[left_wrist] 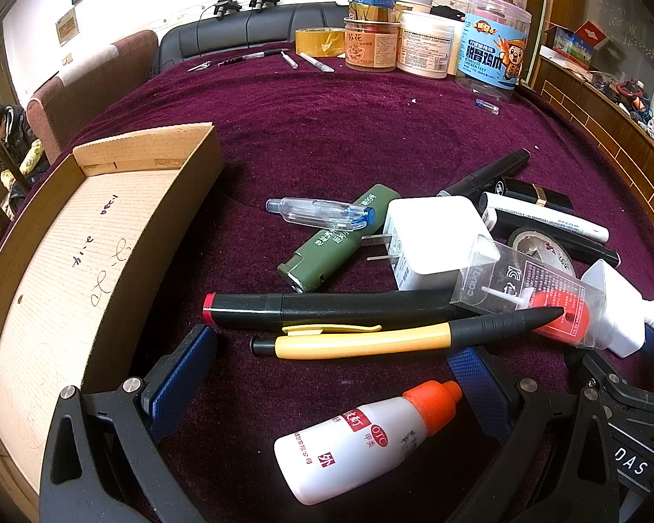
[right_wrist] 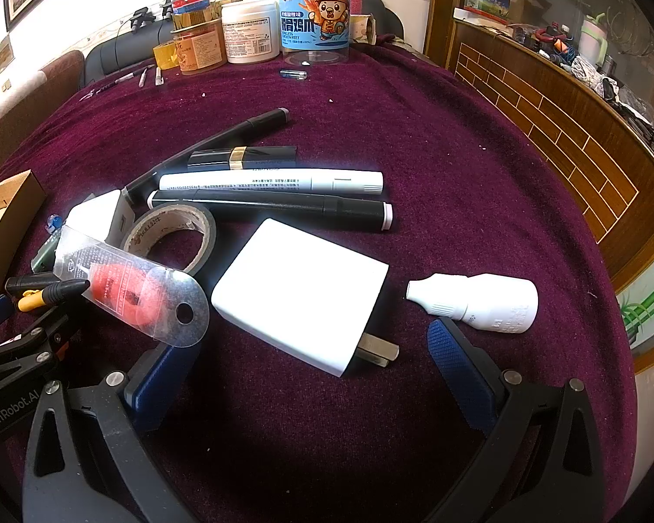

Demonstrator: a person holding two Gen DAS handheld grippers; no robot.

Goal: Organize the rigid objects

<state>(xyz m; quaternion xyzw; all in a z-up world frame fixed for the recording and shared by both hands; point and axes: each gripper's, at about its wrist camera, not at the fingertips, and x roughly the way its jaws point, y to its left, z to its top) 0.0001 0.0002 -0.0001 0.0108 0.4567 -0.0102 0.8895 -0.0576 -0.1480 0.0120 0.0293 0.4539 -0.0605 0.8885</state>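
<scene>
In the left wrist view, my left gripper [left_wrist: 331, 357] is open, its blue pads either side of a white bottle with an orange cap [left_wrist: 362, 440]. Just beyond lie a yellow pen [left_wrist: 370, 342], a black marker with a red end [left_wrist: 322, 307], a green lighter [left_wrist: 340, 239], a clear tube [left_wrist: 322, 213] and a white plug adapter [left_wrist: 431, 239]. An open cardboard box [left_wrist: 91, 261] stands at the left. In the right wrist view, my right gripper [right_wrist: 309, 361] is open around a white charger [right_wrist: 301, 292]. A small white bottle [right_wrist: 479, 296] lies to its right.
A tape roll [right_wrist: 170, 235], white and black markers [right_wrist: 270, 183], a lipstick [right_wrist: 244, 154] and a clear pack with a red item [right_wrist: 131, 292] lie on the purple cloth. Jars [right_wrist: 314, 13] stand at the far edge. A wooden counter [right_wrist: 567, 139] runs along the right.
</scene>
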